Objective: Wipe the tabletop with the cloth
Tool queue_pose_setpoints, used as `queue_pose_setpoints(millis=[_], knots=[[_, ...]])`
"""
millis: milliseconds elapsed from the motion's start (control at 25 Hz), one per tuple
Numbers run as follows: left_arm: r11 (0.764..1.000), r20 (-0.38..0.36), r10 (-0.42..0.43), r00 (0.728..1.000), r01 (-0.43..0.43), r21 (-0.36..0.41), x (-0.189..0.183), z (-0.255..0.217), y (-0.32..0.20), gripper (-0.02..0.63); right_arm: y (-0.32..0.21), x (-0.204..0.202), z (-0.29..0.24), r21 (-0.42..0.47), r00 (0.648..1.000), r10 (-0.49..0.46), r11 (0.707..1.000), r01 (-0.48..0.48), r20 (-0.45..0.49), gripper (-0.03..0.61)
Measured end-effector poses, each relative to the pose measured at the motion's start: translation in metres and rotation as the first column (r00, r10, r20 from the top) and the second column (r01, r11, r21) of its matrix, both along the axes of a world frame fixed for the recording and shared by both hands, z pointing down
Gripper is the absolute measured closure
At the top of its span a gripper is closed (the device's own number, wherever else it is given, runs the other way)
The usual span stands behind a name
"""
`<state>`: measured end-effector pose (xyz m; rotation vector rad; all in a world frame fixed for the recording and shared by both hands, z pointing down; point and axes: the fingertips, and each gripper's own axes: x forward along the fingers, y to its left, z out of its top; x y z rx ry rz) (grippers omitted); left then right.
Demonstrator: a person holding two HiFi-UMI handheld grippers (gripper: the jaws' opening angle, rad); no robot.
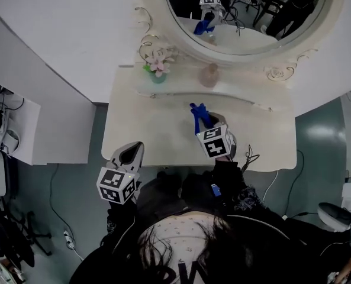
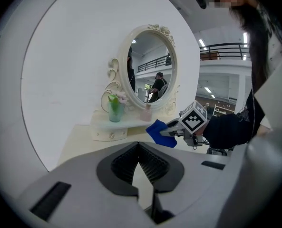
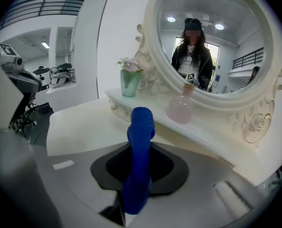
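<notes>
The right tool (image 1: 206, 125) pinches the bunched, deep-blue cloth (image 3: 141, 127) over the tabletop (image 1: 145, 135); the left tool (image 2: 139, 146) is pressed together.

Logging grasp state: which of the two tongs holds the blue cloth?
The right tongs, shut on the blue cloth. The left tongs are closed on nothing.

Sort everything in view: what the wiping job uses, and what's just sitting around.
Job:
blue cloth
tabletop
right tool, shut on the cloth

Just sitting:
flower vase
pink bottle
mirror
</notes>
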<state>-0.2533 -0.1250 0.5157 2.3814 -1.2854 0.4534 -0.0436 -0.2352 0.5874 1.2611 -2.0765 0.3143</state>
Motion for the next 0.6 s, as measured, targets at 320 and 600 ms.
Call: queue_pose_setpoints(millis=[320,600], knots=[[1.000,0.002,-0.016,1.000,0.016,-0.014,-0.059,0.008,0.011,0.614,0.019,-0.159,0.028,-0.045,0.970,-0.244,0.969,0.244,0.003,0.502],[0.993,0.010,-0.116,0.993,0.116,-0.030,-0.123,0.012,0.028,0.614,0.038,-0.287,0.042,-0.059,0.900,-0.436,0.898,0.436,0.012,0.502]])
